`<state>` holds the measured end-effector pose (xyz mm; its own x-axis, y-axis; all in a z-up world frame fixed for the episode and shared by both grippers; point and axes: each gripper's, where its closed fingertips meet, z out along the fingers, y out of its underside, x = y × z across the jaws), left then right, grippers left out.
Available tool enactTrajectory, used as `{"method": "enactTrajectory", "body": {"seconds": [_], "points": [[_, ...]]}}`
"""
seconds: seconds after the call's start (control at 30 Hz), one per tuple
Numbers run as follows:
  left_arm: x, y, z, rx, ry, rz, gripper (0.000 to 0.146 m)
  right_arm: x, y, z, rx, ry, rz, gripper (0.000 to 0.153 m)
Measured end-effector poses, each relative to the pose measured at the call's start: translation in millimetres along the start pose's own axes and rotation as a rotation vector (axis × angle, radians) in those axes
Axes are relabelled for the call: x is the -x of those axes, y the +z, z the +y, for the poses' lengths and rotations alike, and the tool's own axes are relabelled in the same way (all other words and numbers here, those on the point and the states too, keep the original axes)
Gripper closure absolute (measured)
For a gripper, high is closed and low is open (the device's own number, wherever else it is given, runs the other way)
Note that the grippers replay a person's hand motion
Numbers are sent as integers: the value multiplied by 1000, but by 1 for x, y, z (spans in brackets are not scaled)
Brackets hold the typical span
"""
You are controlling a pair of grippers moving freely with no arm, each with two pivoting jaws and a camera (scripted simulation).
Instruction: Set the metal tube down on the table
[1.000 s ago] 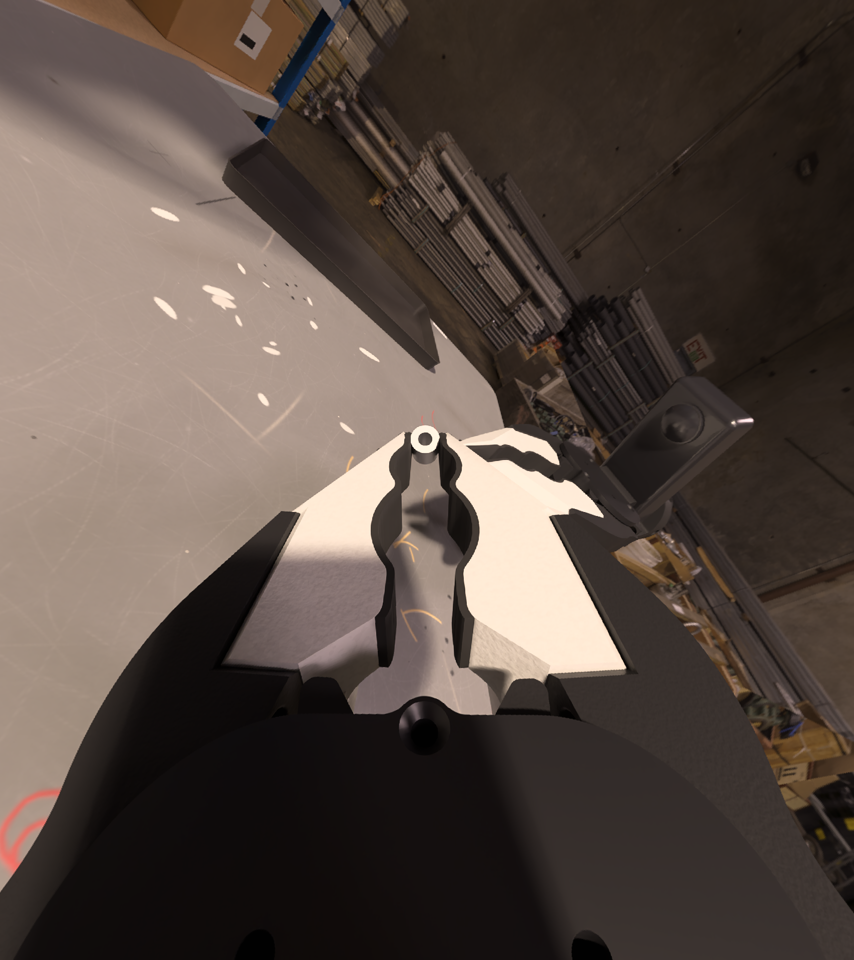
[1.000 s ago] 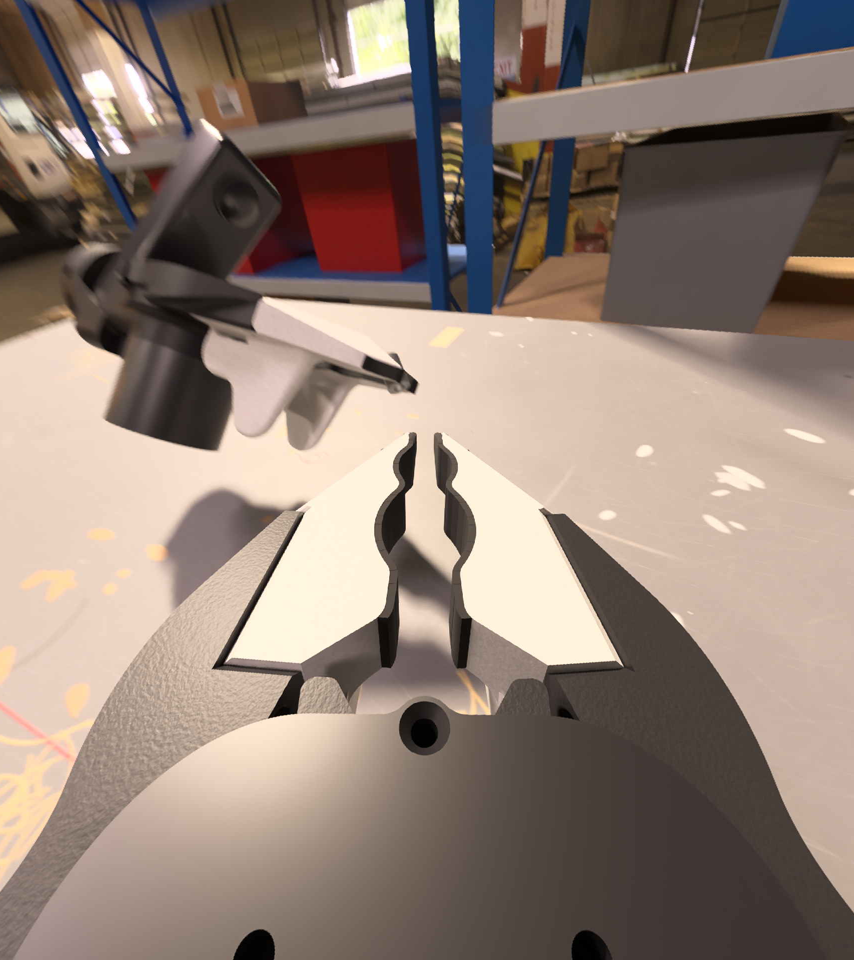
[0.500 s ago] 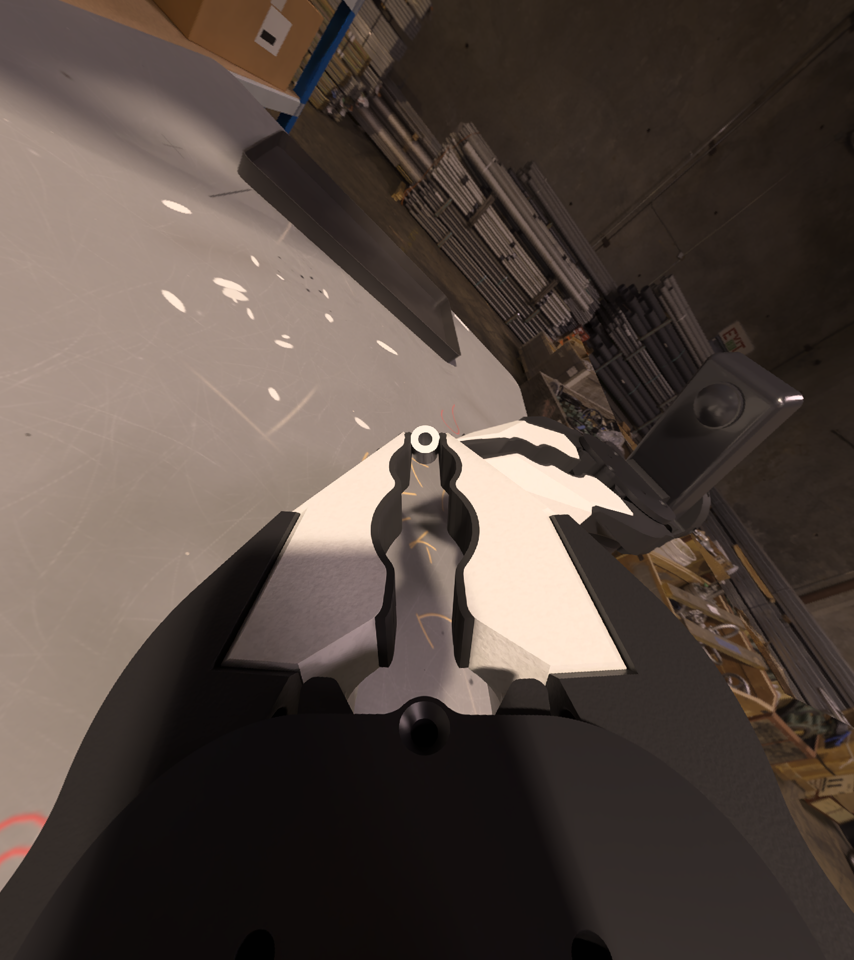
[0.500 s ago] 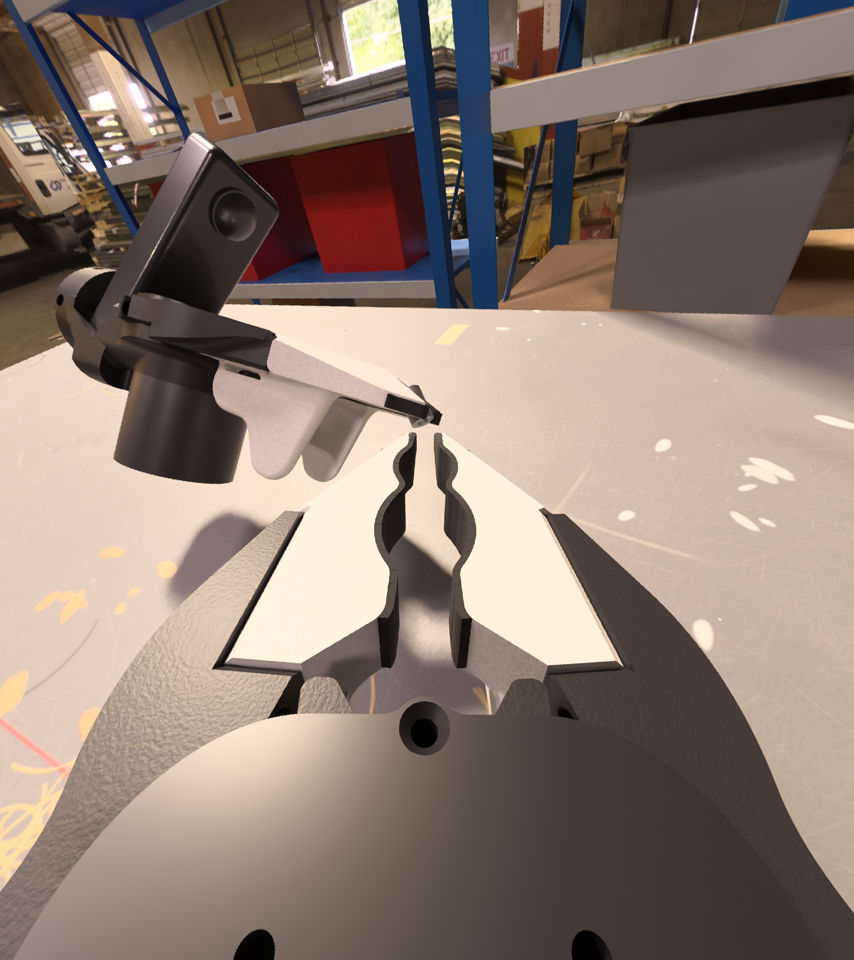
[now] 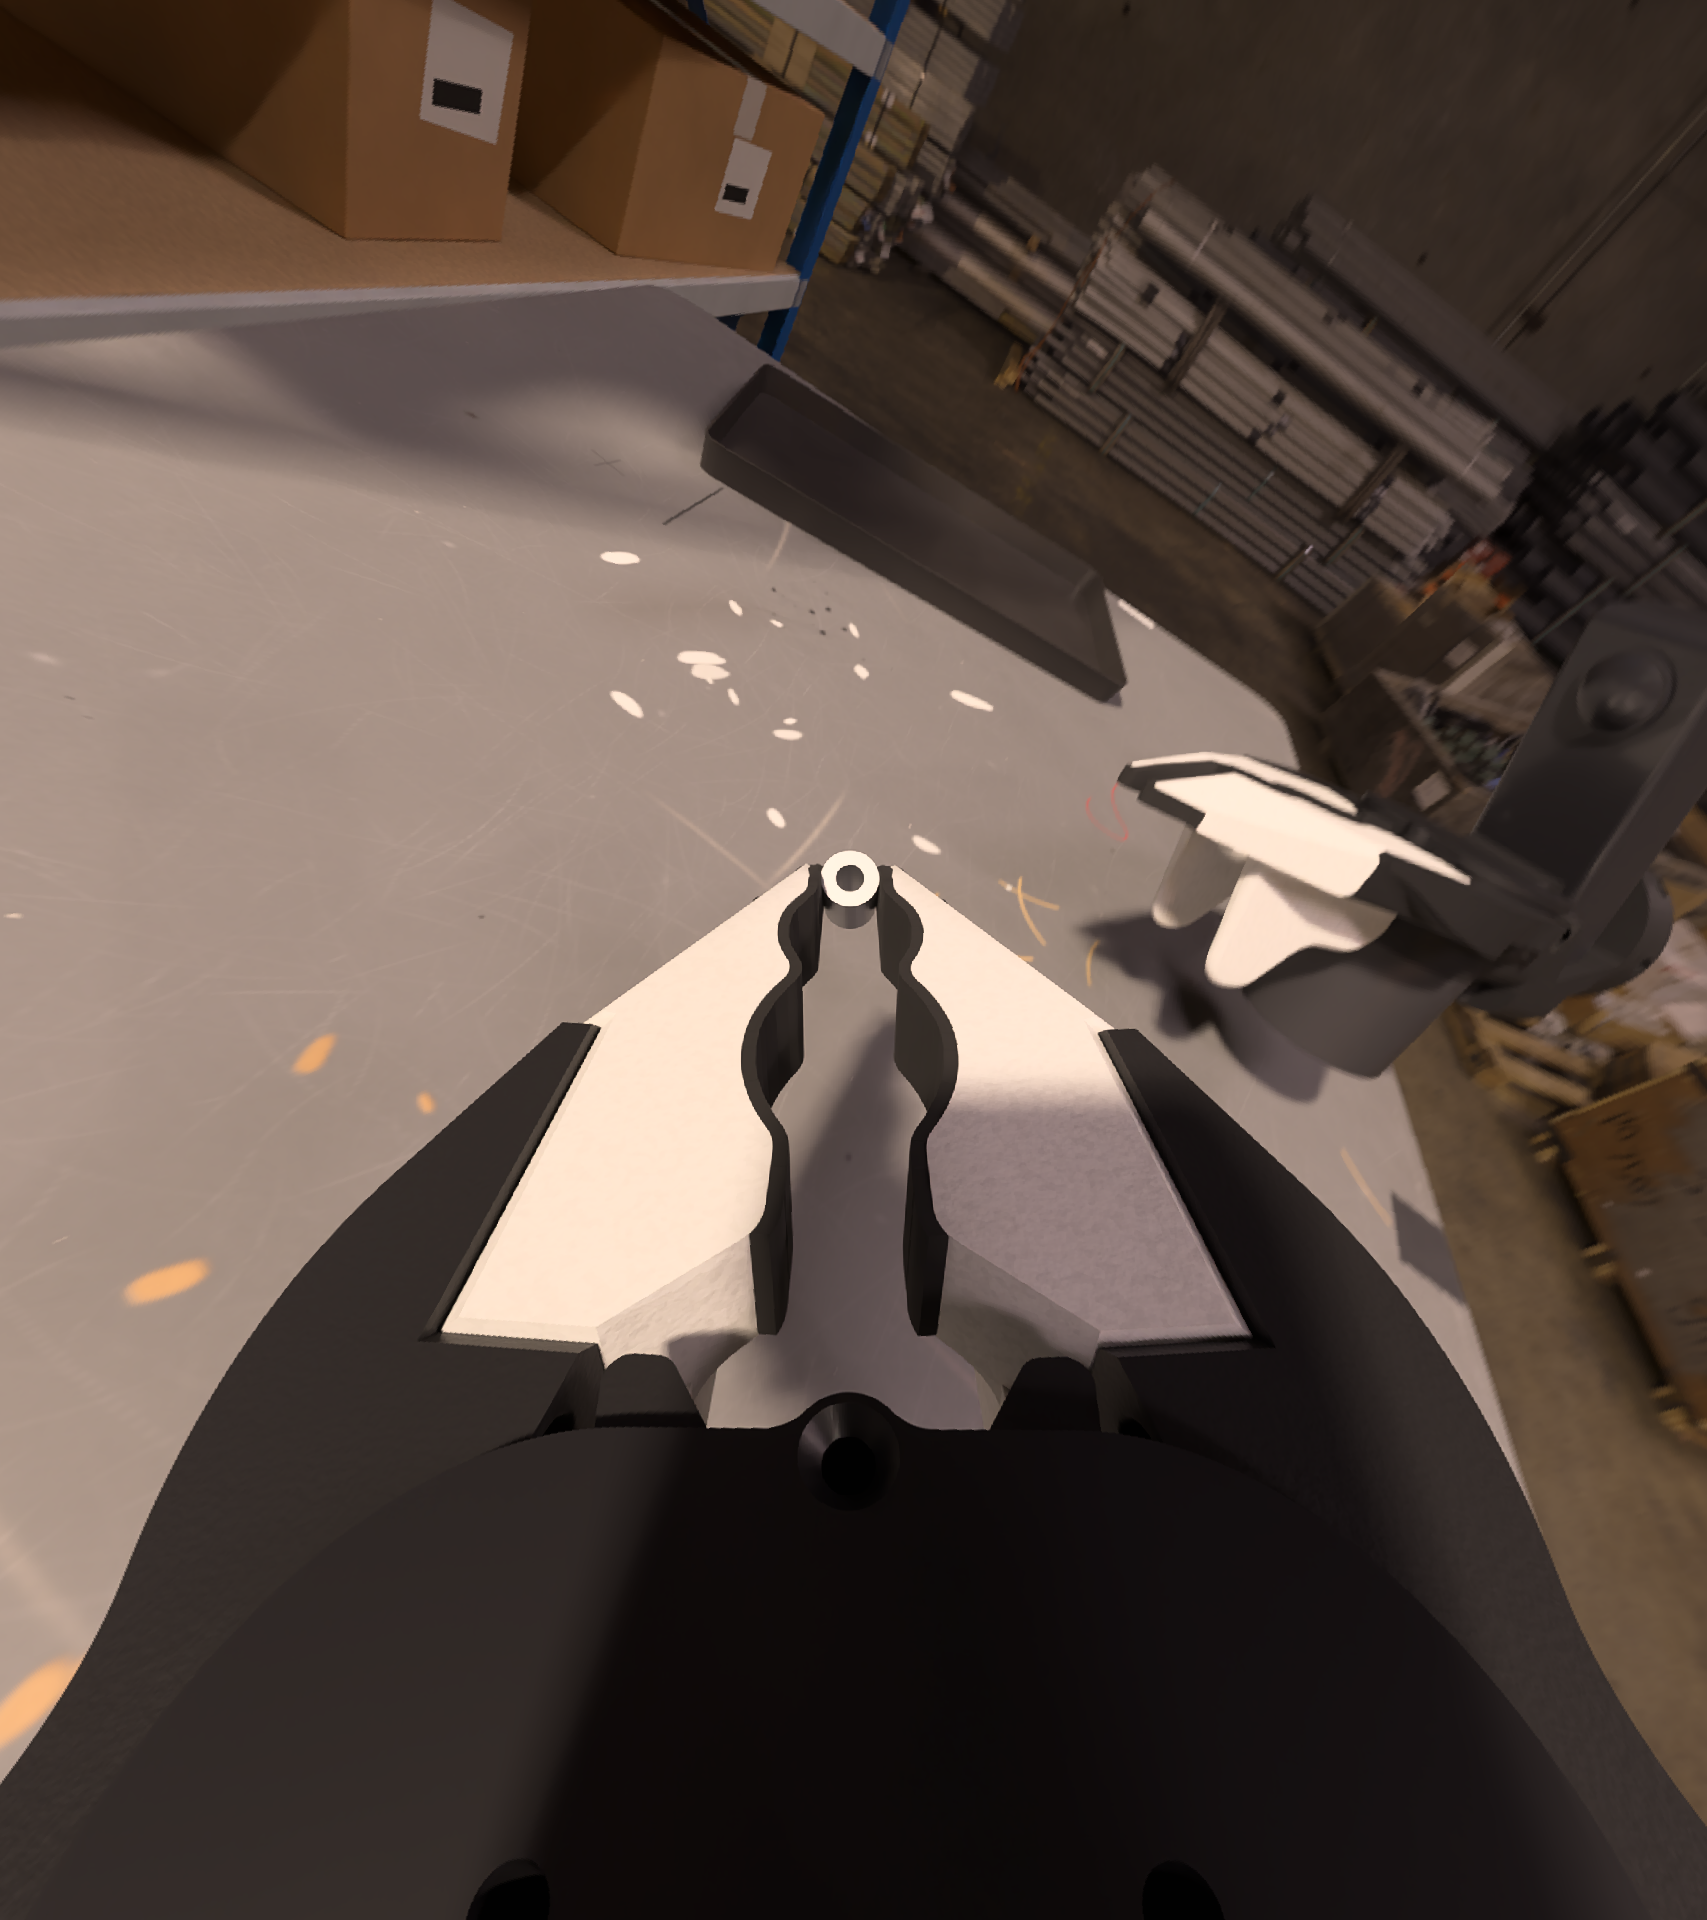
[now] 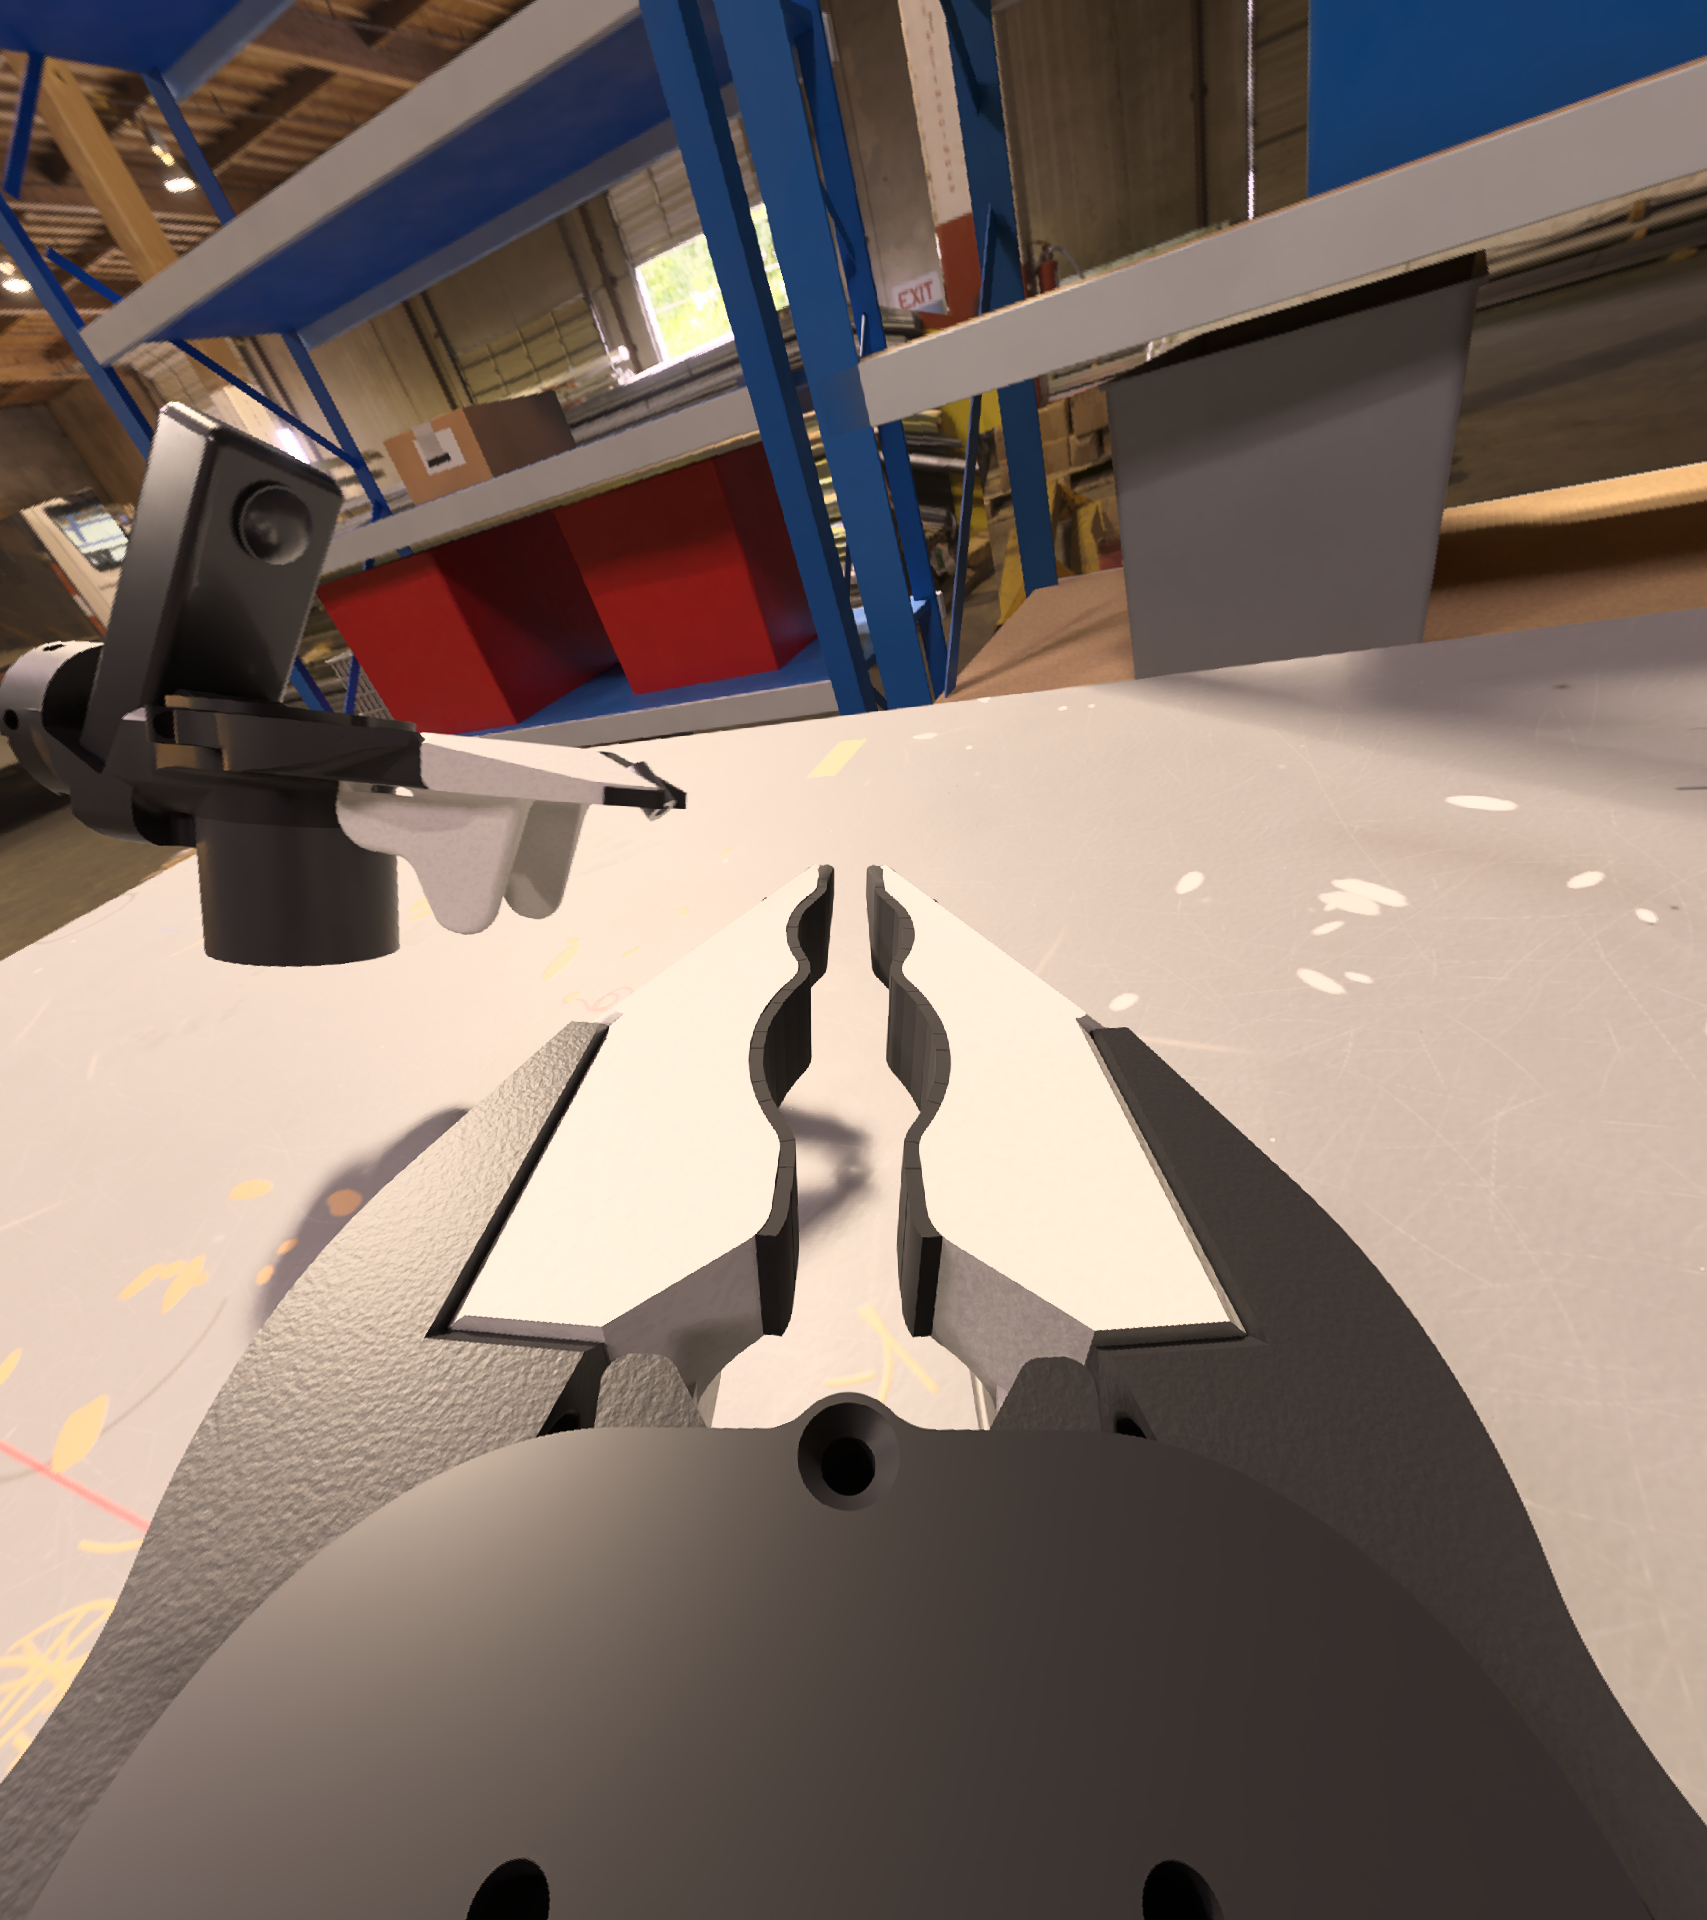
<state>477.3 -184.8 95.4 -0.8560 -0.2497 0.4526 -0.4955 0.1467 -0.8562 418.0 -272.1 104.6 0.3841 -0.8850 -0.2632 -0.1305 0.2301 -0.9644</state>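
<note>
The metal tube is small and silvery and shows end-on as a white ring. My left gripper is shut on it at the very fingertips and holds it above the grey table. In the right wrist view the left gripper hovers level above the table at the left, with the tube a small dark bit at its tip. My right gripper is shut with nothing between its fingers. It shows in the left wrist view off to the right, apart from the tube.
A low dark tray lies near the table's far edge. Shelves with cardboard boxes stand behind the table. Blue racking, red bins and a grey bin stand beyond it. The table edge runs along the right.
The left gripper has rolled level with the tube still in its tips. The two grippers have drawn apart: the right one now sits farther right, the left one farther left.
</note>
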Motion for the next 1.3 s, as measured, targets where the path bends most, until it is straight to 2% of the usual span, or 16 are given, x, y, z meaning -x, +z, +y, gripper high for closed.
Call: {"method": "enactTrajectory", "body": {"seconds": [0.13, 0.27, 0.43, 0.53, 0.63, 0.73, 0.87, 0.97, 1.07, 1.3], "points": [[-7, -29, 5, 50, 82, -2, 136, 5, -1, 0, -3, -28, -16, 147], [-10, -78, 14, 113, 129, -25, 136, 12, 3, 6, 37, -115, -8, 147], [-1, -140, 56, 316, 256, -120, 136, 27, 15, 14, 96, -225, 3, 147], [10, -166, 96, 469, 343, -172, 136, 58, 29, 18, 145, -255, -79, 146], [12, -185, 124, 531, 368, -153, 136, 105, 43, 34, 268, -293, -230, 146], [8, -196, 144, 566, 388, -94, 136, 155, 48, 62, 415, -306, -385, 146], [3, -200, 159, 585, 470, -30, 136, 213, 47, 103, 541, -183, -541, 146], [-6, -201, 164, 578, 505, 49, 136, 236, 48, 130, 613, -59, -556, 146], [-8, -202, 166, 567, 551, 77, 136, 245, 52, 143, 649, 24, -533, 146], [-10, -204, 167, 564, 552, 105, 136, 248, 56, 159, 764, -63, -514, 146]]}}
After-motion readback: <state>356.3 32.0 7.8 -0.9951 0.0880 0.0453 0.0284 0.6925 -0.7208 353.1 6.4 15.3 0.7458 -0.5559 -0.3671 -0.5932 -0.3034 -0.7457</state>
